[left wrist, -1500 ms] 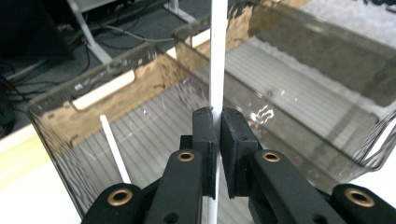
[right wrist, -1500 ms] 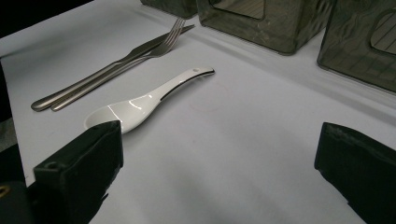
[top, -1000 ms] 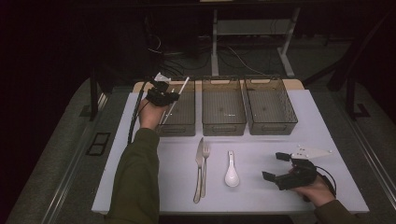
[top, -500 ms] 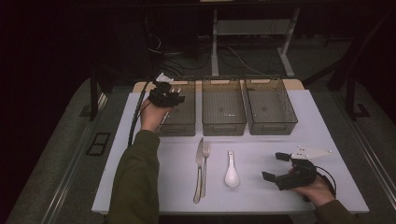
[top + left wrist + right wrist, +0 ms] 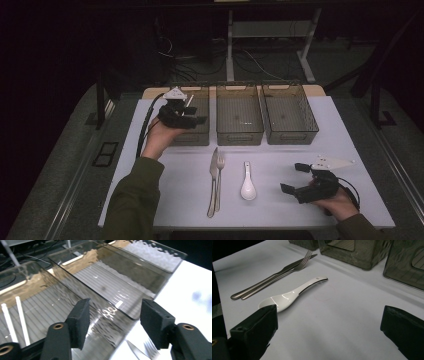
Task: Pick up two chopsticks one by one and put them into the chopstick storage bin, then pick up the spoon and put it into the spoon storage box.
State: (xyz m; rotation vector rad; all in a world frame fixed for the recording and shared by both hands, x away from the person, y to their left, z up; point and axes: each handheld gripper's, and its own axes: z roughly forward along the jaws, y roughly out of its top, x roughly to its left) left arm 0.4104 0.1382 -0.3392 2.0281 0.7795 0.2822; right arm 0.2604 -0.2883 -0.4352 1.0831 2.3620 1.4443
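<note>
My left gripper hovers over the near end of the left bin. Its jaws have just been opening and stand open with nothing between them in the left gripper view. Two white chopsticks lie on the ribbed floor of that bin. My right gripper rests low at the table's near right, open and empty. To its left lie a white spoon, a fork and a knife.
Three dark see-through bins stand in a row at the back of the white table: the left one, a middle bin and a right bin. Beyond the table edge are dark floor, cables and desk legs.
The left gripper held the white chopsticks over the left bin, then opened and let them go. It has drawn back toward the person and slightly up. The right gripper has not moved.
</note>
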